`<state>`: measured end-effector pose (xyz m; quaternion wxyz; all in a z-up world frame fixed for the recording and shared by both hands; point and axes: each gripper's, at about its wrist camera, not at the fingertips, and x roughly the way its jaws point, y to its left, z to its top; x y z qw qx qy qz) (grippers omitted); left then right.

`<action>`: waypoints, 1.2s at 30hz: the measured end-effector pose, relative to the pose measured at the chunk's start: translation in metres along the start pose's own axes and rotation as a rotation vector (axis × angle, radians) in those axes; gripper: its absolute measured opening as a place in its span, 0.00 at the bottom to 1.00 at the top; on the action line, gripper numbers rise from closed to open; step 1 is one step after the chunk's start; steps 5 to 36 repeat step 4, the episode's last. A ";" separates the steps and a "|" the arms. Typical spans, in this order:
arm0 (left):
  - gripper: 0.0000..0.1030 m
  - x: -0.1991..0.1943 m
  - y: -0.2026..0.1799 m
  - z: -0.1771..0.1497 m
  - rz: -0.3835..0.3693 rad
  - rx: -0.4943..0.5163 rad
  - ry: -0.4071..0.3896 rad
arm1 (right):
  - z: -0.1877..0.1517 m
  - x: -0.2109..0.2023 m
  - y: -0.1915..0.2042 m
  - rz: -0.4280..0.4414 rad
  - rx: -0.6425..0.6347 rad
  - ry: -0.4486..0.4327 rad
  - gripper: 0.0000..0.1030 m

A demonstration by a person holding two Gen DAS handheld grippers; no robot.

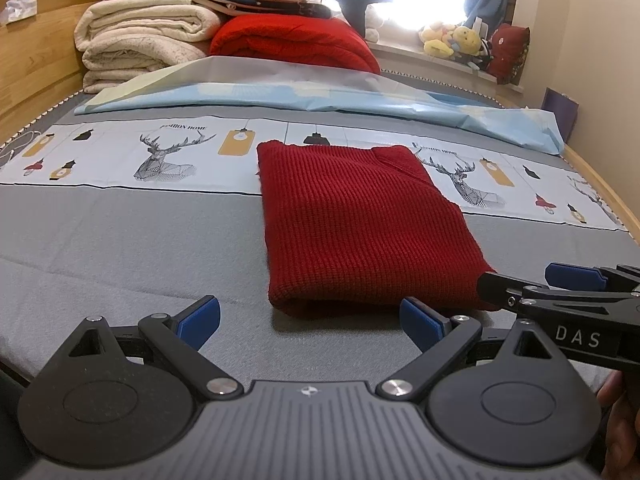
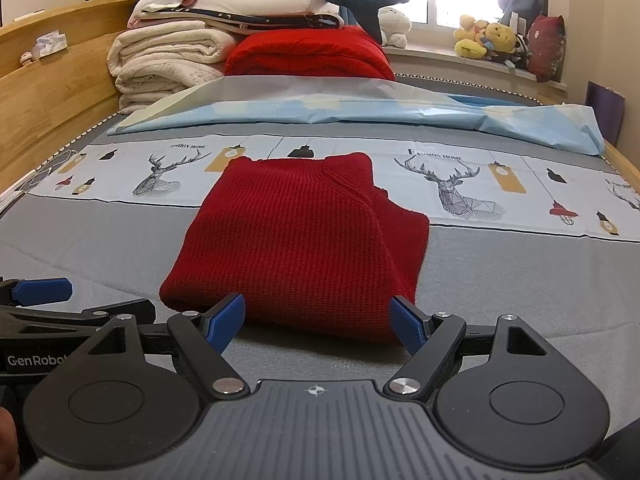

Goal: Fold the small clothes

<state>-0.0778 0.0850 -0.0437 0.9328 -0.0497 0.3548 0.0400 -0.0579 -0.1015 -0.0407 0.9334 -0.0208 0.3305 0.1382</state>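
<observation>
A dark red knit sweater (image 1: 360, 232) (image 2: 296, 240) lies folded into a rectangle on the grey bed sheet (image 1: 140, 248). My left gripper (image 1: 310, 322) is open just short of the sweater's near edge, level with its near left corner, and its blue pads hold nothing. My right gripper (image 2: 318, 322) is open too. The sweater's near right edge lies at its fingertips, and the pads stand apart from the knit. Each gripper shows in the other's view: the right gripper (image 1: 532, 280) by the sweater's near right corner, the left gripper (image 2: 80, 300) at the far left.
Folded cream blankets (image 1: 140, 40), a red blanket (image 1: 292, 44) and a light blue sheet (image 1: 320, 100) lie across the far end of the bed. A wooden bed frame (image 1: 36, 64) runs along the left. Plush toys (image 1: 456, 40) sit on the window sill.
</observation>
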 end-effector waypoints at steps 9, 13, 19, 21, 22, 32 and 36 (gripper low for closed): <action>0.95 0.001 0.000 0.000 0.001 0.000 -0.001 | 0.000 0.000 0.000 0.000 0.000 0.000 0.78; 0.95 0.001 0.000 0.000 0.001 0.000 -0.001 | 0.000 0.000 0.000 0.000 0.000 0.000 0.78; 0.95 0.001 0.000 0.000 0.001 0.000 -0.001 | 0.000 0.000 0.000 0.000 0.000 0.000 0.78; 0.95 0.001 0.000 0.000 0.001 0.000 -0.001 | 0.000 0.000 0.000 0.000 0.000 0.000 0.78; 0.95 0.001 0.000 0.000 0.001 0.000 -0.001 | 0.000 0.000 0.000 0.000 0.000 0.000 0.78; 0.95 0.001 0.000 0.000 0.001 0.000 -0.001 | 0.000 0.000 0.000 0.000 0.000 0.000 0.78; 0.95 0.001 0.000 0.000 0.001 0.000 -0.001 | 0.000 0.000 0.000 0.000 0.000 0.000 0.78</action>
